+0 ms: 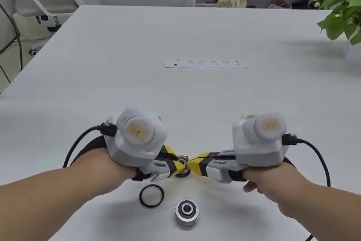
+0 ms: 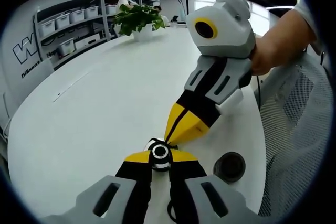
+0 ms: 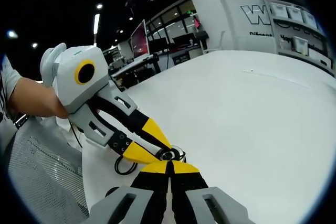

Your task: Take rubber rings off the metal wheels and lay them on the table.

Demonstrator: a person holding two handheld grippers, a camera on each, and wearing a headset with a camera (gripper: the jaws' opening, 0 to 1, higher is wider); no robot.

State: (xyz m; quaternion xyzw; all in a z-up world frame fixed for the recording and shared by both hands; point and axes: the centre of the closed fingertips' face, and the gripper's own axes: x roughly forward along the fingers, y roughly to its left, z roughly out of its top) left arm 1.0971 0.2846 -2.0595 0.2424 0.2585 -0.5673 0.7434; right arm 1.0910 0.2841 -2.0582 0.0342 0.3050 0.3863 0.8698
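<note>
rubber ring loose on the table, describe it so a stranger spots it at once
Go to the near edge of the white table. The rubber ring lies flat, just left of a metal wheel: a thin black open loop, not a silver disc.

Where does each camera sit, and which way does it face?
Head view: on the head, looking down at the table; left hand and right hand show.
Left gripper view: on the left gripper, tongs clamping a wheel, facing the plant; right hand shows.
Right gripper view: on the right gripper, facing the left gripper; left hand shows.
Shared: the wheel.
</note>
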